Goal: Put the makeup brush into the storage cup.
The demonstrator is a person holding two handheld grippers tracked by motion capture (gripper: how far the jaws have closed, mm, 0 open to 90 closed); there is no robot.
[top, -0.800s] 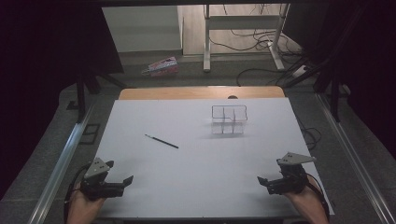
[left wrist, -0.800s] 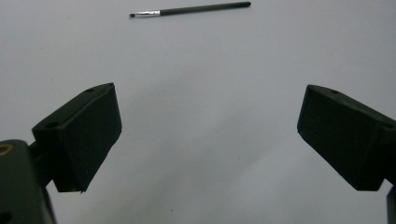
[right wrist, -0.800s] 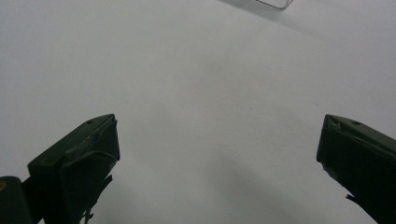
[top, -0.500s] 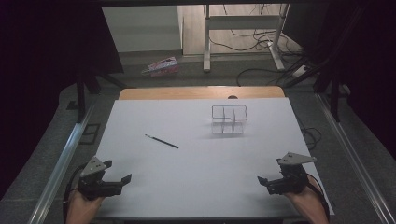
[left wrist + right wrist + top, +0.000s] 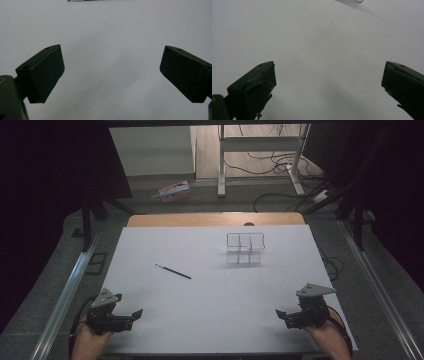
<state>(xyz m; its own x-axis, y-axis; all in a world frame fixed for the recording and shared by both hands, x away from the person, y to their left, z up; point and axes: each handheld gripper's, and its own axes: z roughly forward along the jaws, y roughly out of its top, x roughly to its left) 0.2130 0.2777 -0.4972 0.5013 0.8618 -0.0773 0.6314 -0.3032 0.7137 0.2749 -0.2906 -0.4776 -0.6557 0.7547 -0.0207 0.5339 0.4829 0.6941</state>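
Left gripper has slid a little toward the near edge of the white table since the earlier high view frames; right gripper sits where it was, and nothing else has shifted. Both rest low at the near edge of the table, one at each near corner, held by the person's hands coming in from the bottom. Left gripper jaws are spread wide with only bare table between them in the left gripper view, nothing grasped. Right gripper jaws are likewise released and wide apart, bare table between them in the right gripper view. Thin black pen lies flat on the table, left of centre, well apart from both grippers, closer to the left one; its end shows at the top edge of the left gripper view. Clear divided organizer stands upright on the table toward the far side, right of the pen and well apart from it. Pink packet lies on the floor beyond the table's far edge.
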